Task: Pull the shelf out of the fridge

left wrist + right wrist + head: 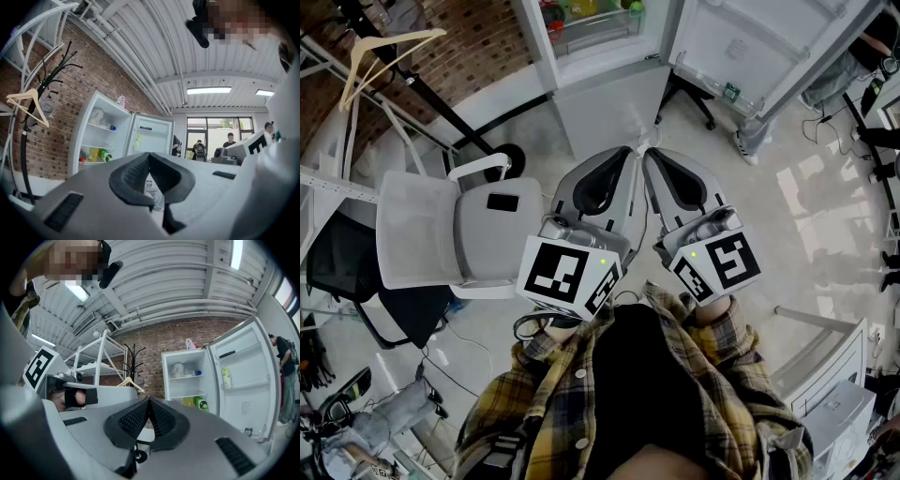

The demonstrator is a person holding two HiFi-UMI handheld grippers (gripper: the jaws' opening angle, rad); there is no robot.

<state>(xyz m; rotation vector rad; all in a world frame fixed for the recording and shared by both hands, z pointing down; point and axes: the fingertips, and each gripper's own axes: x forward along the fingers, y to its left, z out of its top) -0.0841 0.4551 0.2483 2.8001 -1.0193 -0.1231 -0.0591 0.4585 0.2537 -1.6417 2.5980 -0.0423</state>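
- We hold the left gripper (150,155) level, its jaws clenched together with nothing between them.
- Our right gripper (149,401) is likewise clenched and empty, just beside it.
- The shelf (187,377) sits inside the open fridge (165,376) ahead, well apart from both.

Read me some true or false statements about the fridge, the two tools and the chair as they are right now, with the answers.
The fridge has its door standing open. True.
The left tool grips something in the fridge. False: its jaws are shut on nothing, well short of the fridge.
The right tool is shut and empty. True.
The white chair stands on the person's right. False: it is on the left, beside the left tool.
Bottles sit inside the fridge. True.
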